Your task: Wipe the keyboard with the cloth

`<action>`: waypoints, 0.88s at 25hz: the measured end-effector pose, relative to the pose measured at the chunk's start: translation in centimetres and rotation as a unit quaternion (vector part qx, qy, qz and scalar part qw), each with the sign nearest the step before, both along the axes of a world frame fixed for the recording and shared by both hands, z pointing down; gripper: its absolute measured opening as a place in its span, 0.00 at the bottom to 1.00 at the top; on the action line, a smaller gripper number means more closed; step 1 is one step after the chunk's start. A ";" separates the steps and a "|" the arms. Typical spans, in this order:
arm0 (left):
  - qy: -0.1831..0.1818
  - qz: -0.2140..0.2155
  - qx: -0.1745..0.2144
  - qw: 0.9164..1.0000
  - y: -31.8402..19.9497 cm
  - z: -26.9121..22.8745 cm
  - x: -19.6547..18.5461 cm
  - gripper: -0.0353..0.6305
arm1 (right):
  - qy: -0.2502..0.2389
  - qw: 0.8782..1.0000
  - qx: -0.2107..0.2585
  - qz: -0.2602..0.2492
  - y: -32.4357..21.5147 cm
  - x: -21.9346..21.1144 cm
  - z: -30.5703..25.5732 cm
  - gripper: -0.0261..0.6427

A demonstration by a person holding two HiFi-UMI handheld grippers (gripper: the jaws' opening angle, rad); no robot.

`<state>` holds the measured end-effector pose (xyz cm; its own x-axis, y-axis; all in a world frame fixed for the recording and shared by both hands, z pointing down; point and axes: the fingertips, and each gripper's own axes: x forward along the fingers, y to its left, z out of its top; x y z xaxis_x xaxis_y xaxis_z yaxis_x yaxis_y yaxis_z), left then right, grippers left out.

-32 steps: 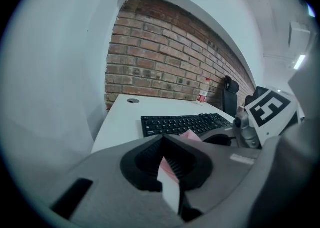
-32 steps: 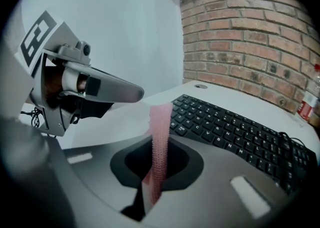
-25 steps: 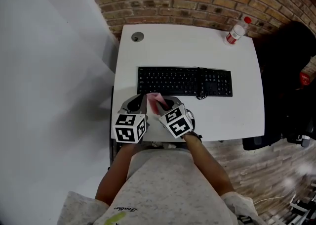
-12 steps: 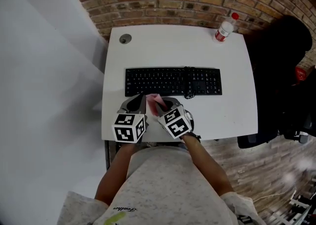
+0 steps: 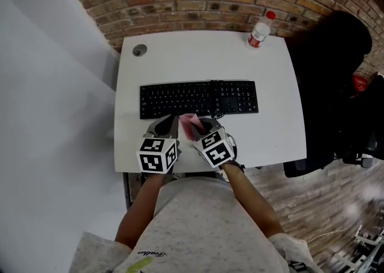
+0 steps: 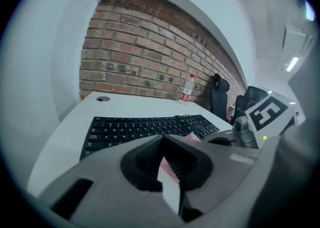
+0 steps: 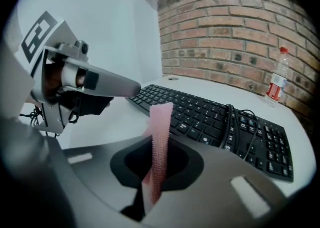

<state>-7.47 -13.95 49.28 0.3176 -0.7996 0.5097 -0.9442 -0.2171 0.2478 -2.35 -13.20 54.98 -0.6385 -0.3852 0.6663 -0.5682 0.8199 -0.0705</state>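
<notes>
Cloth, look: pink, ribbed weave; I see the cloth (image 7: 160,122) as a narrow strip standing upright
Cloth, place: on the near side of the keyboard (image 5: 198,98), by its left half; it sits between the two gripper tips
Keyboard: black, lying flat; a dark cable is looped across its keys toward the right end
Right gripper: I read the right gripper (image 7: 159,139) as clenched on the cloth; the strip rises out from between its jaws
Left gripper: the left gripper (image 6: 162,139) has its jaws together at the tips; pink shows just to their right; I cannot tell whether it pinches any cloth
Both grippers: side by side, just before the keyboard's front edge
</notes>
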 end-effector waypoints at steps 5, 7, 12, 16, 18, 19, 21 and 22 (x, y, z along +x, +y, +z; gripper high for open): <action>0.001 0.013 0.000 1.000 -0.4 -0.1 1.8 0.03 | 0.001 1.000 -0.001 0.017 -0.3 2.3 0.0 0.07; 0.000 0.018 0.001 1.000 -0.5 -0.2 2.6 0.03 | 0.002 1.000 -0.002 0.025 -0.5 3.3 0.0 0.07; 0.000 0.036 0.001 0.999 -0.9 -0.3 4.6 0.03 | 0.002 0.999 0.000 0.044 -0.8 5.3 -0.3 0.07; 0.000 0.050 0.002 0.999 -1.2 -0.3 6.1 0.03 | 0.003 0.998 0.001 0.056 -1.0 6.7 -0.3 0.07; 0.000 0.055 0.002 0.998 -1.4 -0.3 6.7 0.03 | 0.002 0.998 0.001 0.062 -1.1 7.4 -0.3 0.07; -0.001 0.057 0.002 0.998 -1.5 -0.3 7.1 0.03 | 0.002 0.998 0.002 0.064 -1.2 7.7 -0.4 0.07; -0.001 0.063 0.003 0.998 -1.7 -0.3 7.7 0.03 | 0.002 0.998 0.003 0.069 -1.3 8.4 -0.4 0.07; -0.002 0.066 0.003 0.998 -1.7 -0.3 8.1 0.03 | 0.002 0.997 0.004 0.071 -1.3 8.7 -0.4 0.07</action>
<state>0.58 -15.69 48.96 0.4194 -0.7536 0.5062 -0.9077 -0.3420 0.2431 6.34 -14.54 54.54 -0.5741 -0.4771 0.6654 -0.6795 0.7310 -0.0622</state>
